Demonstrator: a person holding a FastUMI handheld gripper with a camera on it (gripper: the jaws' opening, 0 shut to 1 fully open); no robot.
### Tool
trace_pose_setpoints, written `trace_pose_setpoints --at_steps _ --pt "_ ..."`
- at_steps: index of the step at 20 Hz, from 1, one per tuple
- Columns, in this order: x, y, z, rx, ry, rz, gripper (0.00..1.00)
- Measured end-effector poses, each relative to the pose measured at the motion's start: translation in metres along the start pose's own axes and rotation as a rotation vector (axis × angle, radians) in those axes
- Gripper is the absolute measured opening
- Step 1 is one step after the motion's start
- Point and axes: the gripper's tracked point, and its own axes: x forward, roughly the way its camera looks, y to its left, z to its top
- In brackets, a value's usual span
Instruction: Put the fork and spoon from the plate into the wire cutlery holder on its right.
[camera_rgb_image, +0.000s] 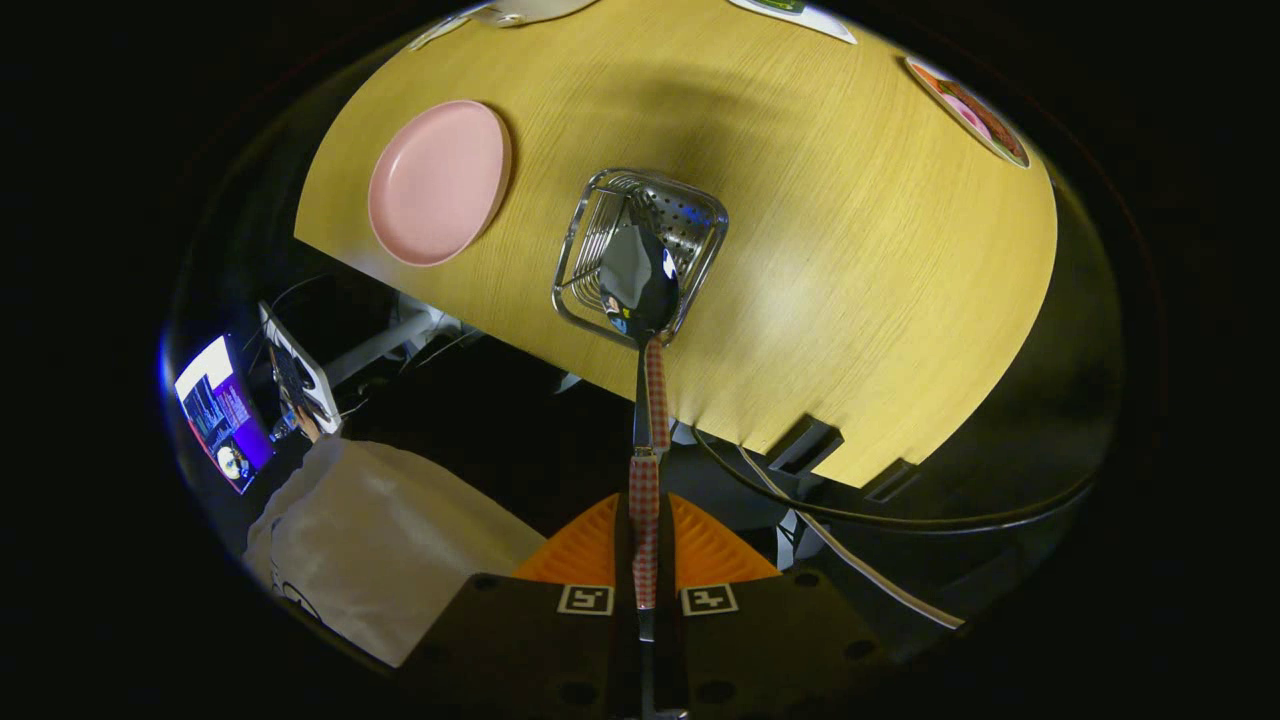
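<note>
Over the wooden surface, seen from above, the work looks well along. Largest first.

Surface: round-edged, pale wood grain, with cables hanging off its near edge.

Pink plate: bare, nothing lying on it. It sits to one side of the holder, apart from it, not touching. No fork on it, no spoon on it.

Wire cutlery holder: square wire basket with a perforated metal wall, standing near the surface's near edge. The spoon's bowl covers much of the opening, so I cannot tell whether the fork is already inside. My judgement: the fork is likely done, since the plate is bare, but that is not confirmed.

Spoon: held over the holder. Its long axis runs straight out from the fingers, bowl end leading and pointing down toward the holder's mouth, checked handle trailing back. The dark bowl hangs over the opening; whether it has entered the basket or is just above it I cannot tell.

Fingers: closed together, clamped on the checked handle from both sides, gripping near its tail end.

Left to do, as I judge it: lower the spoon bowl-first into the holder, then release.
</note>
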Motion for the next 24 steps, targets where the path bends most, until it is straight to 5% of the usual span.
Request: trace_pose_setpoints --at_steps 14,17,20,24 --pt "0.007 -0.006 0.041 0.028 0.111 0.042 0.17" --pt "-0.002 0.001 0.047 0.036 0.078 0.070 0.44" --pt "-0.012 0.001 0.049 0.043 0.004 0.093 0.97" --pt "-0.035 0.008 0.047 0.085 -0.141 0.148 0.99"
